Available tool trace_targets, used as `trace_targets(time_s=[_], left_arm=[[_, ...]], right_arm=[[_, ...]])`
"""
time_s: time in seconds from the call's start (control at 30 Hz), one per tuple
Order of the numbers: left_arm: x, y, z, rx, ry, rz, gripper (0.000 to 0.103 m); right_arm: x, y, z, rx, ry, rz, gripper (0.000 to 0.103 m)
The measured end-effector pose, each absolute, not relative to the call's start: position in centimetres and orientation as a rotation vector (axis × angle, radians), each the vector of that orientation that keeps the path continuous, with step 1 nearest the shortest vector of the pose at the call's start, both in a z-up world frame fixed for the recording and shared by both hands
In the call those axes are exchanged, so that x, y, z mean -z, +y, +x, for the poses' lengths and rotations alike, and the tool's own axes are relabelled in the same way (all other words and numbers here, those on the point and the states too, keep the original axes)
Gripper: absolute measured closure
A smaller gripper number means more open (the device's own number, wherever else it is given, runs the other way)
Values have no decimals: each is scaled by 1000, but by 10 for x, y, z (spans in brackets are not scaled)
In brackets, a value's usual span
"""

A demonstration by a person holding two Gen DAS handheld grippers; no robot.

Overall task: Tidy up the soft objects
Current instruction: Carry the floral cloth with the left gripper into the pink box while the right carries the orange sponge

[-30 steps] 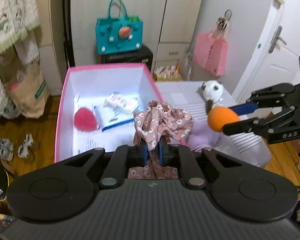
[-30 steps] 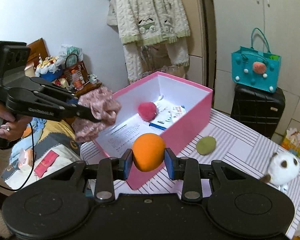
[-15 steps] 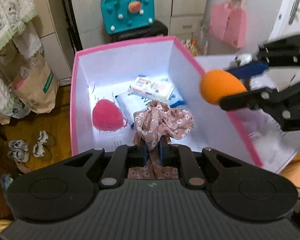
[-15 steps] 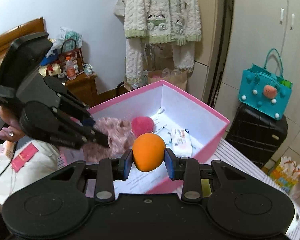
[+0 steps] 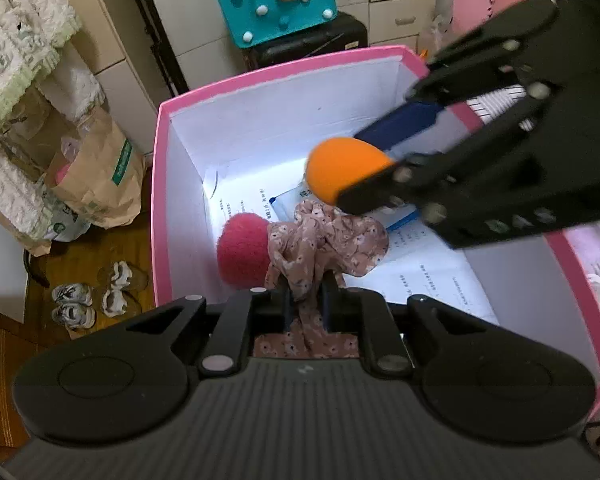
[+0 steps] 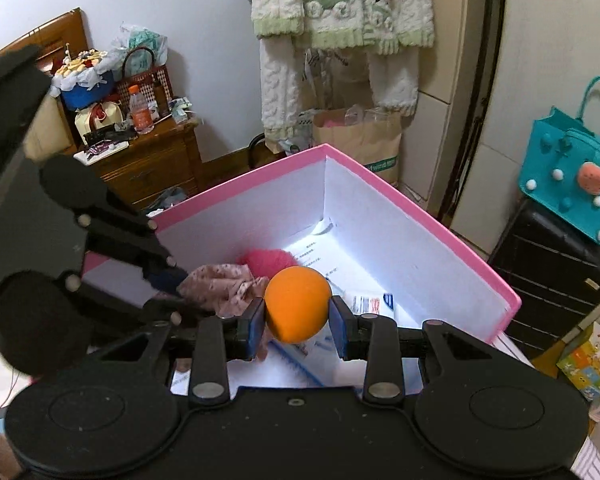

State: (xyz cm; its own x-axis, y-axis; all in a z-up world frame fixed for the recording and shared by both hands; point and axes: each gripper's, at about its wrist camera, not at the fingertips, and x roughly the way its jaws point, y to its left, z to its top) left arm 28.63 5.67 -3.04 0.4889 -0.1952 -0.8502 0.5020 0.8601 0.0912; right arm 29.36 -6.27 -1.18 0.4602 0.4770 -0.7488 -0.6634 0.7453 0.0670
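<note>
My left gripper [image 5: 306,300] is shut on a pink floral cloth [image 5: 328,240] and holds it inside the open pink box [image 5: 162,208]. My right gripper [image 6: 298,326] is shut on an orange soft ball [image 6: 297,304] and holds it over the box's middle; the ball also shows in the left wrist view [image 5: 344,170]. A red fuzzy ball [image 5: 242,252] lies on the box floor, touching the cloth. The left gripper and cloth [image 6: 224,286] show at the left of the right wrist view, beside the orange ball. The box wall [image 6: 412,240] stands beyond it.
Papers and a small packet [image 6: 370,304] lie on the box floor. A teal bag [image 5: 276,0] sits on a black suitcase [image 6: 552,268] behind the box. A paper bag [image 5: 96,176] and shoes [image 5: 88,300] are on the floor at left. A wooden nightstand [image 6: 148,160] stands beyond.
Both grippers have moved over and down into the pink box, still holding the cloth and the orange ball. The right gripper has come closer to the left one.
</note>
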Motion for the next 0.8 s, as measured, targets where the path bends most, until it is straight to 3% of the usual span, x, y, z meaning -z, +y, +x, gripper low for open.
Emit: trace_targets(time_s=[0.27,0.4,0.5,0.7,0.8], left_arm=[[38,60,300,411,1032,270,81],[37,62,301,418,1026,240,71],[35,62,297,428,1016,226,57],[26,66,283,442,990,193,51],[19,72,271,446,960,185,43]], right_arm=[[32,-51,331,-718,916,-179,63],[39,-47,343,-720,947,-138,63],[43,-45,348,-716,968,-121,60],[33,-54,341,-689,950,-78,58],[21,-62,326,-681,921,-79,57]])
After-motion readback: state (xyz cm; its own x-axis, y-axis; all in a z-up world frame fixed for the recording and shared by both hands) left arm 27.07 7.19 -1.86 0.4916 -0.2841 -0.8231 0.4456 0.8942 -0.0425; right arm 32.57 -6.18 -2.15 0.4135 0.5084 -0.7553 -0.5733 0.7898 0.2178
